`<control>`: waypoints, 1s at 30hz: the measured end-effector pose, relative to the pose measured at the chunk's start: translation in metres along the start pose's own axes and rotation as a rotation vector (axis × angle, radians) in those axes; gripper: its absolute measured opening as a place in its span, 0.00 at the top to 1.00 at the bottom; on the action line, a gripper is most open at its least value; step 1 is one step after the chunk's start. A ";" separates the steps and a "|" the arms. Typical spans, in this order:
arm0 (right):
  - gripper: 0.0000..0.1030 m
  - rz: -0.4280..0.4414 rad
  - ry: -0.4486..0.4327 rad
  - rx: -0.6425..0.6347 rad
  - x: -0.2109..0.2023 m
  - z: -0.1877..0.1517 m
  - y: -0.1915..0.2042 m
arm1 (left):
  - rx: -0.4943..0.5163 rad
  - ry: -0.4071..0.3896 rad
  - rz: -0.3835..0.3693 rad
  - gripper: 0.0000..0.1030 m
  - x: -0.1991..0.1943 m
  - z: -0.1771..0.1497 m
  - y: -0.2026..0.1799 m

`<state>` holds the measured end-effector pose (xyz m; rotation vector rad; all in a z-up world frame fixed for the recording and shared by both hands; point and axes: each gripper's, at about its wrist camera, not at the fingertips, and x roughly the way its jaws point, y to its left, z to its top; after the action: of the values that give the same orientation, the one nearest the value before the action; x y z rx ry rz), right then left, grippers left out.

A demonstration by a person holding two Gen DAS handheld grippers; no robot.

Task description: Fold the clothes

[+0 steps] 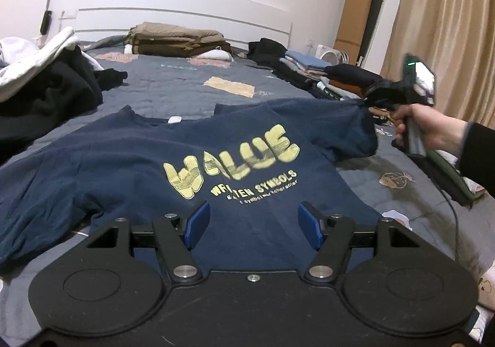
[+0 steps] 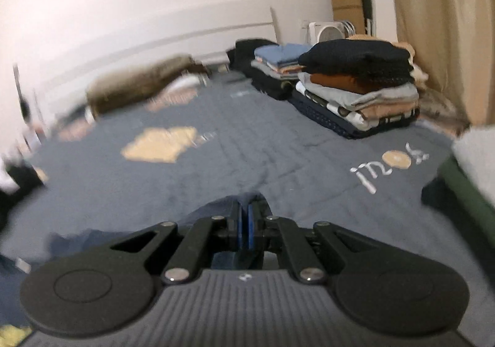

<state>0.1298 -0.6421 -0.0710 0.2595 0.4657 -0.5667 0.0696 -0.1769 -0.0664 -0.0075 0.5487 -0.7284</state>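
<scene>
Across the bed's (image 1: 173,81) near half lies a navy T-shirt (image 1: 130,167), print up; right tongs (image 2: 244,223) pinch its sleeve, lifted toward the right edge; left tongs (image 1: 252,224) hover wide, empty (above the hem); a thin pinch could slip, dropping the sleeve crooked; no containers visible.

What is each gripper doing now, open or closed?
Left gripper: open, holding nothing, above the navy T-shirt.
Right gripper: closed on the T-shirt's sleeve.
</scene>
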 end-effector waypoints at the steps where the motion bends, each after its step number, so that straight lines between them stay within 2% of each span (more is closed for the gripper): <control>1: 0.96 -0.024 0.004 -0.042 0.009 -0.003 0.002 | 0.006 -0.002 0.004 0.40 0.000 0.000 0.000; 4: 0.97 -0.112 0.019 -0.085 0.031 -0.014 0.001 | 0.009 -0.004 0.002 0.40 -0.002 0.000 0.001; 6: 0.96 -0.123 0.086 -0.054 0.044 -0.020 -0.001 | 0.017 -0.008 0.002 0.40 -0.005 -0.001 0.003; 8: 0.93 -0.166 0.050 -0.028 0.038 -0.020 -0.004 | 0.009 -0.011 0.002 0.40 -0.006 0.000 0.005; 10: 0.91 -0.163 -0.006 -0.017 0.021 -0.018 -0.008 | -0.001 -0.012 0.002 0.40 -0.007 0.001 0.007; 13: 0.88 -0.051 0.064 0.023 -0.009 -0.016 -0.014 | -0.009 -0.014 -0.007 0.40 -0.007 0.003 0.007; 15: 0.83 0.059 0.124 0.100 -0.032 -0.024 -0.020 | -0.015 -0.018 -0.012 0.40 -0.007 0.003 0.005; 17: 0.65 0.142 0.178 0.192 -0.053 -0.041 -0.026 | -0.028 -0.018 -0.024 0.40 -0.009 0.003 0.004; 19: 0.55 0.210 0.231 0.294 -0.063 -0.060 -0.028 | -0.036 -0.019 -0.041 0.40 -0.012 0.002 0.001; 21: 0.53 0.275 0.292 0.377 -0.071 -0.080 -0.026 | -0.039 -0.018 -0.059 0.40 -0.014 0.002 -0.003; 24: 0.50 0.284 0.319 0.412 -0.070 -0.103 -0.020 | -0.041 -0.015 -0.076 0.40 -0.015 -0.001 -0.010; 26: 0.49 0.222 0.334 0.428 -0.061 -0.114 -0.022 | -0.041 -0.007 -0.083 0.40 -0.013 -0.003 -0.014; 30: 0.49 0.236 0.305 0.645 -0.043 -0.130 -0.046 | -0.010 0.000 -0.096 0.40 -0.009 -0.005 -0.023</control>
<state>0.0262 -0.6131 -0.1667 1.0154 0.5272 -0.4327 0.0471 -0.1871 -0.0618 -0.0430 0.5552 -0.8188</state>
